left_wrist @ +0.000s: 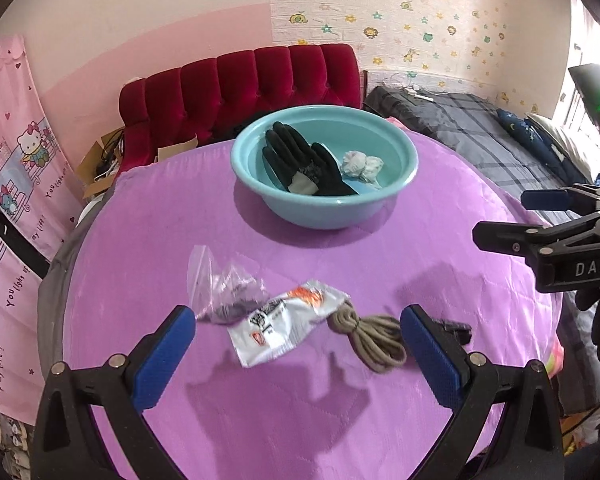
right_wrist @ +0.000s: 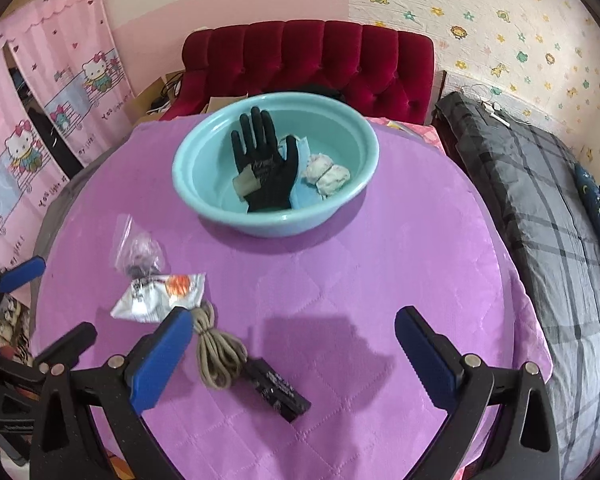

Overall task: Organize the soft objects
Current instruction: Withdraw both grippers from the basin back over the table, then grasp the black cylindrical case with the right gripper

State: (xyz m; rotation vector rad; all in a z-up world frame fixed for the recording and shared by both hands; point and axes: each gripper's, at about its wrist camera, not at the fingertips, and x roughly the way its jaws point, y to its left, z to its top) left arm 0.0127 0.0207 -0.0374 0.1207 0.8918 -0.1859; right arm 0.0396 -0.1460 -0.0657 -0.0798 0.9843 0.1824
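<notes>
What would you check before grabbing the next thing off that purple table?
1. Left gripper open, holding nothing: ok.
2. Right gripper open, holding nothing: ok.
3. Basin has room beside the glove and the white wad: ok.
4. Snack packet in plain view between the left fingers: ok.
5. Cord free of the packet: not ok, they touch.
6. Plastic bag sealed: cannot tell.

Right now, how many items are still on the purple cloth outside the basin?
4. Clear zip bag far left, white snack packet beside it, coiled tan cord next, black rectangular item at the cord's near end. Nothing looks hidden.
</notes>
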